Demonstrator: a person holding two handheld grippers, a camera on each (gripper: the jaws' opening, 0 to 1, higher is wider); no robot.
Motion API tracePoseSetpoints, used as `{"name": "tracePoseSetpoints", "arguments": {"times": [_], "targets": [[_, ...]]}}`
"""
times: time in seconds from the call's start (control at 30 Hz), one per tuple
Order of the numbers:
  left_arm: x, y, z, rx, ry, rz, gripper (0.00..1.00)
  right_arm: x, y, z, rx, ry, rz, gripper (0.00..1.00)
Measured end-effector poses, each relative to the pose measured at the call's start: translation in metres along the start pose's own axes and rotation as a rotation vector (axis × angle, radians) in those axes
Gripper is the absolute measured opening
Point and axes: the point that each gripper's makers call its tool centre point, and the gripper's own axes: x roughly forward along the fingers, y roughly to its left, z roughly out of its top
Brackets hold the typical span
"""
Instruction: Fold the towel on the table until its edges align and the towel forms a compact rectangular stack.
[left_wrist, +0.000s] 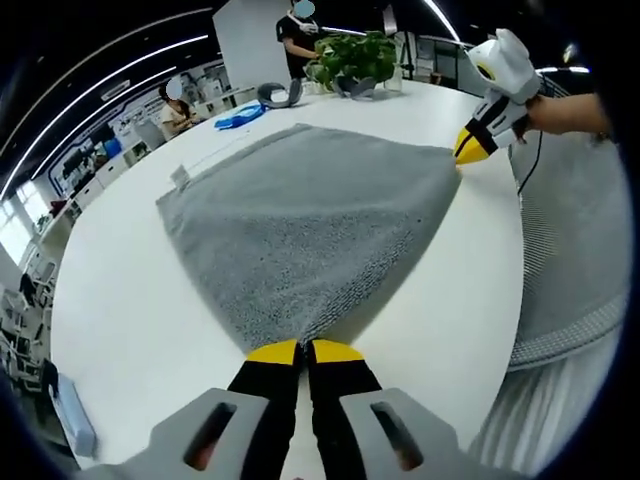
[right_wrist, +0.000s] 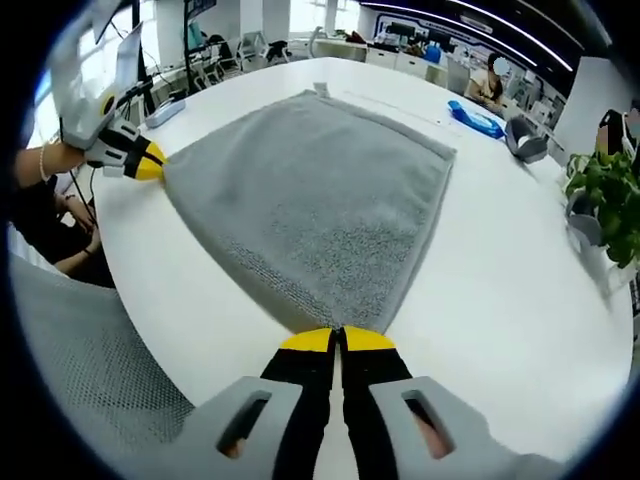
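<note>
White tabletop (left_wrist: 130, 330) carried the grey towel (left_wrist: 300, 220), spread ahead of both jaws. My left hand-held gripper (left_wrist: 304, 351) and right hand-held gripper (right_wrist: 337, 340) each pinched a near corner; I judged the first fold just starting, needing both corners carried forward together to the far edge.

Towel (left_wrist: 300, 225): plain grey, looped texture. Counter (left_wrist: 130, 310): white. Tongs (left_wrist: 305, 352): yellow tips, black jaws, grey bodies. Beyond the towel: a blue item (left_wrist: 240, 117) and a green plant (left_wrist: 355, 55).
</note>
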Motion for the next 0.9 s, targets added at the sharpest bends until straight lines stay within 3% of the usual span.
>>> {"name": "tracePoseSetpoints", "arguments": {"times": [0.53,0.9], "targets": [[-0.036,0.011,0.032,-0.013,-0.059,0.051,0.02,-0.027,-0.001,0.021,-0.003,-0.061,-0.010,0.00],[-0.060,0.011,0.054,0.030,-0.093,0.085,0.02,-0.049,-0.008,0.036,0.004,-0.112,-0.030,0.00]]}}
